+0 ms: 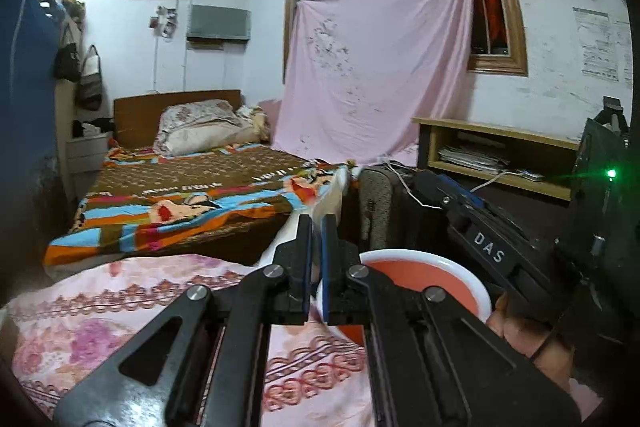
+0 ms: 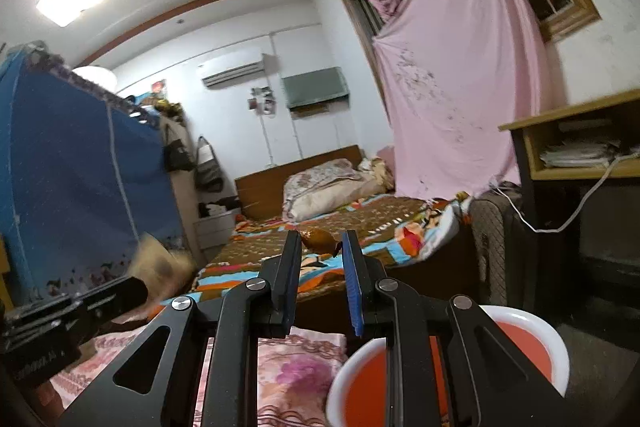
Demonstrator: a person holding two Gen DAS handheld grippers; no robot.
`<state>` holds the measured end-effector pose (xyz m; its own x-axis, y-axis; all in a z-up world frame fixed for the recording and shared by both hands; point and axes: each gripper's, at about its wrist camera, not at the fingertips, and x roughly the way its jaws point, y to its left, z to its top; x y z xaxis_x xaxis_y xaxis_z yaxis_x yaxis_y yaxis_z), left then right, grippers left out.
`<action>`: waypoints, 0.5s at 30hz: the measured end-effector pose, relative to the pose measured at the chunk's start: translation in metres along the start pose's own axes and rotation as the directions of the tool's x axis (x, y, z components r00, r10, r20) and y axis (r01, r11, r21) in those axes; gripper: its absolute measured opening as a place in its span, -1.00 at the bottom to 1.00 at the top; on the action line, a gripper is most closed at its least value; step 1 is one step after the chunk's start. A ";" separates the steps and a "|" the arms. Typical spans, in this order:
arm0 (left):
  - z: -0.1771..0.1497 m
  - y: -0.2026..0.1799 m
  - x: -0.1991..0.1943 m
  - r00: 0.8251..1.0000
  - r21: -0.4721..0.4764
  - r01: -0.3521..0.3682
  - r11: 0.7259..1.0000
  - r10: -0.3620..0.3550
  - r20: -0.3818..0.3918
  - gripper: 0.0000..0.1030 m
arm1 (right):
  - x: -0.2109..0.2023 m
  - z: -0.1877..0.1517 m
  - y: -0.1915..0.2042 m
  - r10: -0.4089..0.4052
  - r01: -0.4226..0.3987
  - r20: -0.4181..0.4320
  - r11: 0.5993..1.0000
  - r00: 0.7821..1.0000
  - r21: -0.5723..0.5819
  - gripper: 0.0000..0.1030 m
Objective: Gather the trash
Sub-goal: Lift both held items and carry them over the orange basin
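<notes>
Left wrist view shows my left claw (image 1: 319, 227) pinched tight on a thin white scrap (image 1: 329, 201), paper or plastic, I cannot tell which, that sticks up past the fingertips. I hold it high and clear of the pink floral quilt (image 1: 120, 307) so it does not drag, and close beside the red bin with the white rim (image 1: 432, 279), which sits just to the right of the claw and below it. My guess is that the scrap is meant for that bin, since it is the only open container near.

From the right wrist, my right claw (image 2: 322, 241) stands at a narrow gap with a brown crinkled wrapper (image 2: 320, 238) caught between the tips, its ends poking out on both sides. The gap suits something this small and soft. The same bin (image 2: 556, 339) lies low at the right of that claw, so both pieces of trash are carried near it, neither yet over its mouth as far as I can judge.

The patterned blanket (image 2: 360, 227) on the bed lies beyond, well apart from both claws.
</notes>
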<state>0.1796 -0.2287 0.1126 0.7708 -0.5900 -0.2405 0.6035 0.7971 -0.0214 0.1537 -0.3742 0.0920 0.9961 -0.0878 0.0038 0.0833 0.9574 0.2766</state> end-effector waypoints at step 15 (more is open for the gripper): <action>-0.016 -0.007 0.044 0.989 -0.113 0.061 0.992 -0.075 -0.126 -1.00 | 0.020 -0.013 -0.035 -0.076 0.090 -0.172 0.993 0.982 0.074 -0.62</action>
<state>0.2062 -0.2578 0.0863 0.6917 -0.6270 -0.3583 0.6220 0.7694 -0.1456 0.1707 -0.4055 0.0700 0.9769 -0.1119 -0.1822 0.1702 0.9226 0.3462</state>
